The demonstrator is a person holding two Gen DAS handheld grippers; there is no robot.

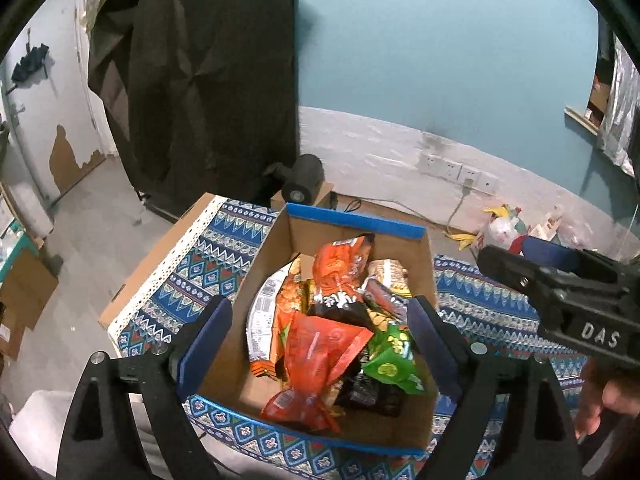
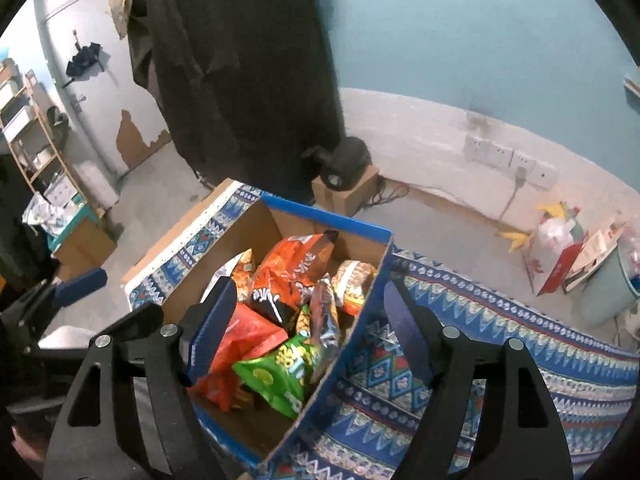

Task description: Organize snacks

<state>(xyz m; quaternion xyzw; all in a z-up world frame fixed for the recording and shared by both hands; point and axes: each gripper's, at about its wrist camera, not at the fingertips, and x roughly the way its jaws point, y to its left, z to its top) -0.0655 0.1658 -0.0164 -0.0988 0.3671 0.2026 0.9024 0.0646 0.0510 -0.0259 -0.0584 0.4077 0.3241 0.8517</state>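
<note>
Several snack packets (image 1: 336, 320) inside cardboard box (image 1: 356, 222)

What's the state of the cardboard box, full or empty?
Partly full. The cardboard box is open-topped on the patterned cloth; snack packets lie piled loosely inside, with bare cardboard floor showing at the near corner.

Soft, dim indoor light is falling evenly, casting faint shadows. Both fisheye views are bending strongly at the dark rounded edges. Fine detail is looking slightly blurred.
</note>
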